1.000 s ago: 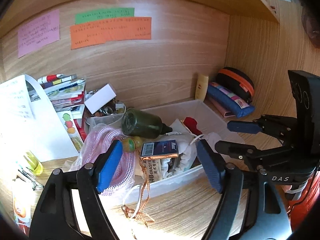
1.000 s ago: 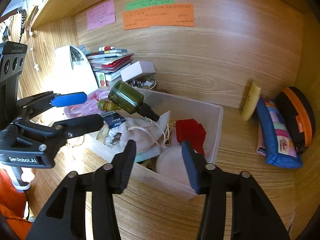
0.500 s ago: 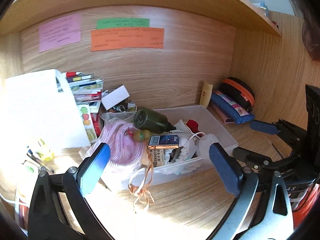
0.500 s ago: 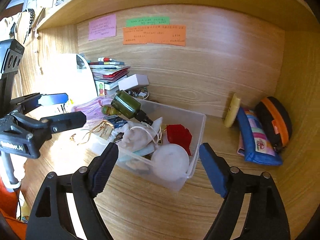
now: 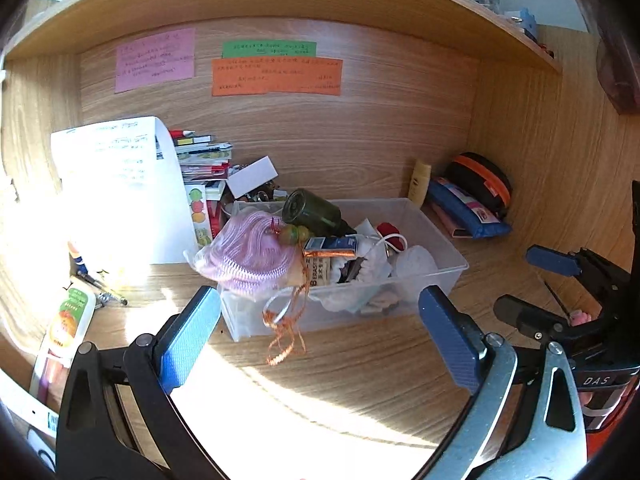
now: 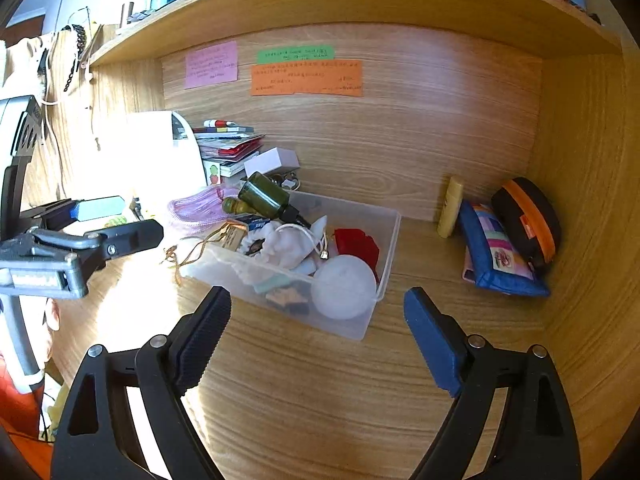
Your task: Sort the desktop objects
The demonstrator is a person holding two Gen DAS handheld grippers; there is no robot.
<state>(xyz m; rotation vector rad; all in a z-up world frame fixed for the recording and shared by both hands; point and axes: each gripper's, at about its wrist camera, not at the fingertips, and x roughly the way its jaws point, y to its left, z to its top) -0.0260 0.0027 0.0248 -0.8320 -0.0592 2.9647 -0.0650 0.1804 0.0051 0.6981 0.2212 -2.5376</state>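
Left wrist view: we see the left gripper (image 5: 320,328), jaws spread wide, nothing between them, ribbed blue pads, black frame on one side and bare metal on the other. It hangs over the wood-grain desk (image 5: 360,364), just short of the clear plastic bin (image 5: 448,268). Bin is rectangular, translucent, overfilled, long axis running left-near to right-far. On top lies a dark green glass bottle (image 5: 312,212), on its side, round base toward the camera, neck pointing right-back. Beside it a pink ribbed mesh bag (image 5: 248,256) bulges over the bin's left edge; orange cord (image 5: 286,336) trails onto the desk. The right gripper (image 5: 560,280) sits at far right, fingers apart.

Right wrist view: we see the right gripper (image 6: 316,336), jaws wide apart, holding nothing, near the bin's (image 6: 384,276) front corner. Bottle (image 6: 264,198) points neck down-right. A white soft round pad (image 6: 344,286) fills the near end. Blue fabric pouch (image 6: 496,252) and black-orange oval case (image 6: 528,216) lean at the right wall, well apart.
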